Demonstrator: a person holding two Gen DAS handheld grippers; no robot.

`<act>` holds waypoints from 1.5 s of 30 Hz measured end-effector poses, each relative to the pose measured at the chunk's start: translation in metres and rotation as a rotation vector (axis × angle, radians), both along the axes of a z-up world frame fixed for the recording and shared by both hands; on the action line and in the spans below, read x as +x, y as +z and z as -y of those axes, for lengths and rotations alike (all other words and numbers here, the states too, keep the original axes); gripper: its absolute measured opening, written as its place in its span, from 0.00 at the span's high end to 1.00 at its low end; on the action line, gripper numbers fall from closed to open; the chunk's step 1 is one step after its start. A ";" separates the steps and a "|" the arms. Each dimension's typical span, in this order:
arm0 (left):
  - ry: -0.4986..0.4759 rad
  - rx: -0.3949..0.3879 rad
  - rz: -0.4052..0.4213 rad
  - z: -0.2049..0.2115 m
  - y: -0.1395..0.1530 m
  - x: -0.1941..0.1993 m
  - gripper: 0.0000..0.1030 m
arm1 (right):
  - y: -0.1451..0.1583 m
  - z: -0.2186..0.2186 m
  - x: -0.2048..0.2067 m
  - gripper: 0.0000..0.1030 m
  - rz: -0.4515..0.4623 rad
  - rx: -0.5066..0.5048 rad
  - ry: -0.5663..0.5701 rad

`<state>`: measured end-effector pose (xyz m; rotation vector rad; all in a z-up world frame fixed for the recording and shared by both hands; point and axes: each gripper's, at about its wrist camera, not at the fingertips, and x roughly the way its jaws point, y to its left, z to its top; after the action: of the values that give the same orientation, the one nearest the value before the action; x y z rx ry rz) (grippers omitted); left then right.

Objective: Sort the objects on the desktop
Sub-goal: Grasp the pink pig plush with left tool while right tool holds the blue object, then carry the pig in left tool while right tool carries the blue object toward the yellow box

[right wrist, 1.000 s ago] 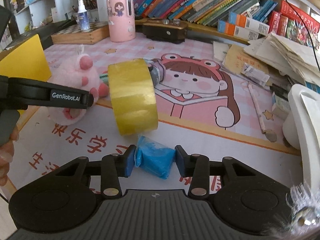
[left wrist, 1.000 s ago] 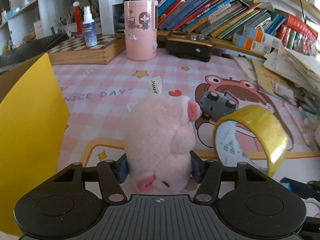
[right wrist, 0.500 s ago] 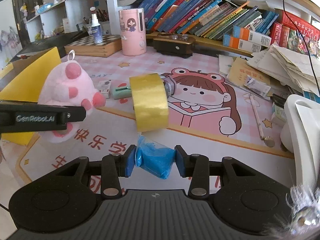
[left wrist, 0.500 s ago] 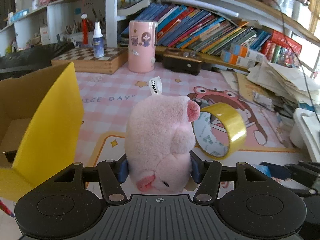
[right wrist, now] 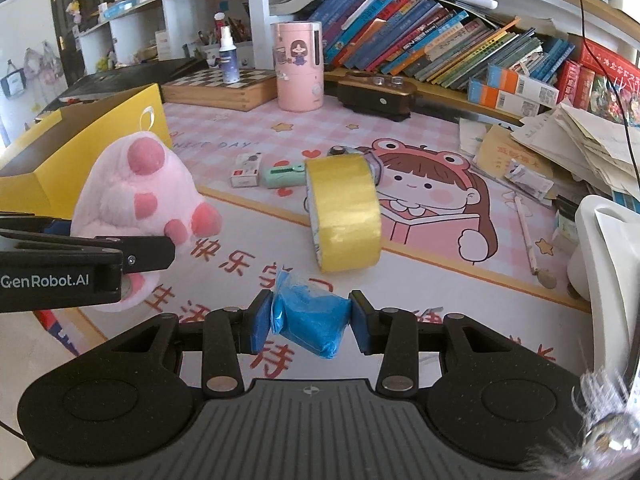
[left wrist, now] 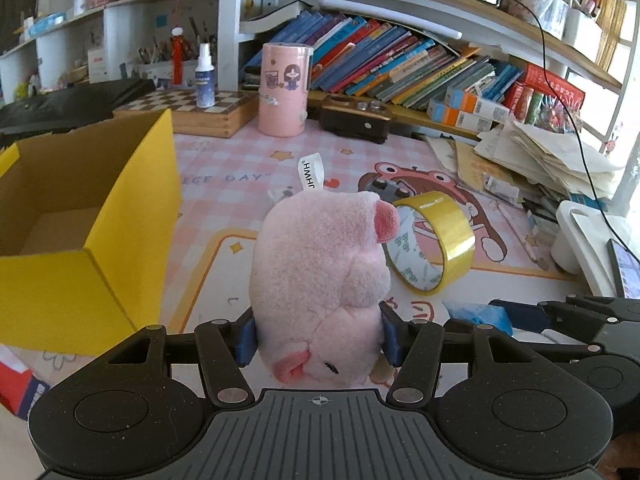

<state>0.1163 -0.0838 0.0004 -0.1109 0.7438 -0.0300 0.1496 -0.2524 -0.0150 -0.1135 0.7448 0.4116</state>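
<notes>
While both of your grippers are raised above the pink cartoon desk mat (right wrist: 420, 280), each one is clamped on something. Your left gripper (left wrist: 318, 338) has its blue pads pressed into the sides of a pink plush pig (left wrist: 320, 276), which hangs upside down with its face toward the camera and its white label loop sticking up. From the right wrist view you see the same pig at the left, feet up, with the left gripper's dark finger across it. Your right gripper (right wrist: 310, 322) is closed at a narrow width on a crumpled blue packet (right wrist: 312, 320), squeezed between its two pads.

An open yellow cardboard box (left wrist: 120, 216) stands on the left side of the desk, just beside the pig in the left wrist view. A roll of yellow tape (right wrist: 344, 216) stands on its edge on the mat, beyond the blue packet. Farther back lie a small white box (right wrist: 246, 170) and a mint green item (right wrist: 282, 174), side by side. A pink cylindrical container (left wrist: 284, 90) stands at the back near the leaning books (right wrist: 440, 50).
</notes>
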 end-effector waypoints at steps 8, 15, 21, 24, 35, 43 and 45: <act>-0.013 -0.004 0.010 -0.010 0.002 -0.019 0.44 | 0.003 -0.012 -0.017 0.63 0.005 -0.006 0.010; -0.027 -0.002 0.019 -0.025 0.004 -0.037 0.44 | 0.006 -0.027 -0.034 0.63 0.011 -0.012 0.008; -0.044 -0.003 0.021 -0.042 0.005 -0.055 0.44 | 0.010 -0.046 -0.056 0.63 0.018 -0.018 0.004; -0.051 -0.005 0.022 -0.052 0.005 -0.065 0.44 | 0.012 -0.055 -0.067 0.63 0.020 -0.020 -0.002; -0.107 0.000 0.023 -0.083 0.008 -0.096 0.44 | 0.015 -0.085 -0.111 0.64 0.026 -0.011 -0.060; -0.117 0.004 0.014 -0.110 0.006 -0.120 0.44 | 0.013 -0.111 -0.139 0.64 0.022 -0.003 -0.075; -0.114 0.004 0.011 -0.118 0.004 -0.126 0.44 | 0.012 -0.119 -0.145 0.64 0.018 0.000 -0.073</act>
<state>-0.0100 0.0342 0.0046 -0.0639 0.7388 -0.1378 0.0042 -0.1329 -0.0032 -0.0897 0.7292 0.3403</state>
